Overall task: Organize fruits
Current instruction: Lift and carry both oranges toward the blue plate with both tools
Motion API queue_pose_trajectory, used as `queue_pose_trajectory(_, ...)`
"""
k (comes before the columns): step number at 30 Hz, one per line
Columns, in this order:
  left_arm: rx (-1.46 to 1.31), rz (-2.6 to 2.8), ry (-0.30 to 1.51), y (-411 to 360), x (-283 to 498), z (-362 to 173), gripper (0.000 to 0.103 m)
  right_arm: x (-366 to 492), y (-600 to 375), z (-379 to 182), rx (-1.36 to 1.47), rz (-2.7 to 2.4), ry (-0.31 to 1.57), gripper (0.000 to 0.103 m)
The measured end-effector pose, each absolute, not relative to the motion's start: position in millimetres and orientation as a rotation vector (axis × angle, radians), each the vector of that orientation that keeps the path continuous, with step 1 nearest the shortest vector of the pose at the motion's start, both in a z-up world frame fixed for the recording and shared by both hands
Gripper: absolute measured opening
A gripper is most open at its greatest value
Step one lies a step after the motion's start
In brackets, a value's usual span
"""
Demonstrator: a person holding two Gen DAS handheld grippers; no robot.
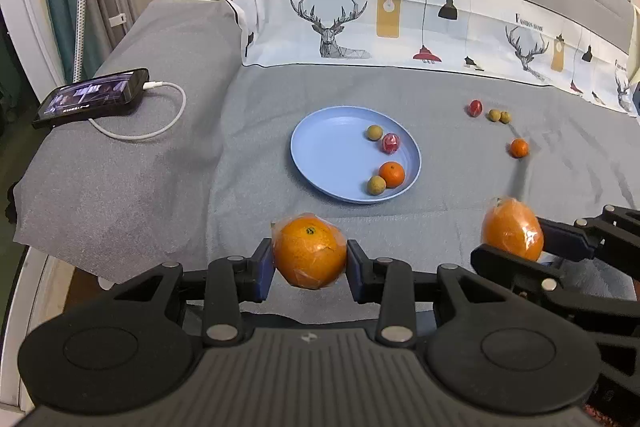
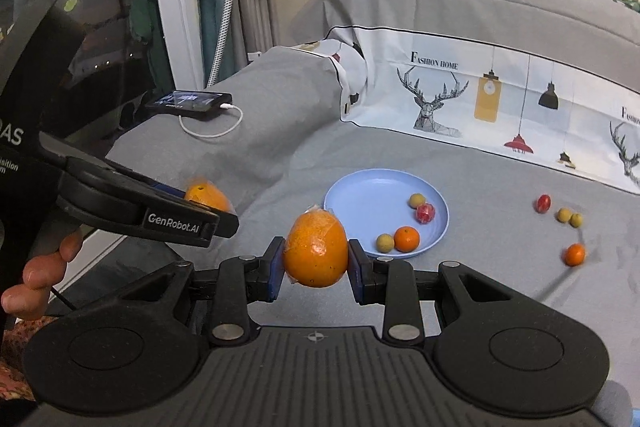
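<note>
My left gripper (image 1: 310,263) is shut on a large wrapped orange (image 1: 309,254), held above the near edge of the grey cloth. My right gripper (image 2: 316,263) is shut on a second wrapped orange (image 2: 316,247); that orange (image 1: 512,229) also shows at the right of the left wrist view. Beyond both lies a blue plate (image 1: 320,155) with a small mandarin (image 1: 392,174), a red fruit (image 1: 390,143) and two tan round fruits (image 1: 376,184). On the cloth to the right lie another mandarin (image 1: 519,147), a red fruit (image 1: 475,108) and two tan fruits (image 1: 499,115).
A phone (image 1: 92,97) on a white charging cable (image 1: 160,119) lies on the raised grey ledge at the left. A printed deer cloth (image 1: 360,23) runs along the back. A hand (image 2: 44,267) grips the left gripper's handle. The cloth's edge drops off at the near left.
</note>
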State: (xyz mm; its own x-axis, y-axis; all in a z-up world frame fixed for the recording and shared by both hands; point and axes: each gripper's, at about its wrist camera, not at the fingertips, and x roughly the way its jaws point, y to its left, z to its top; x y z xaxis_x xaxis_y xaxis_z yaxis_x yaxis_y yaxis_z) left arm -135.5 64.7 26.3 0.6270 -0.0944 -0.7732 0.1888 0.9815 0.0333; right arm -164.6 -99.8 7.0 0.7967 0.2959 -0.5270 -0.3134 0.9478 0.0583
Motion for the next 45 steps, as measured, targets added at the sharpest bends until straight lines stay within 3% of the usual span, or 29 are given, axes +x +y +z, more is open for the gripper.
queue_pose_trajectory(45,0.135,-0.174,1.005,52.4,-82.0,-4.0,0.041,-122.8,-106.3,-16.4,0.010,0.297,0.648,0.034)
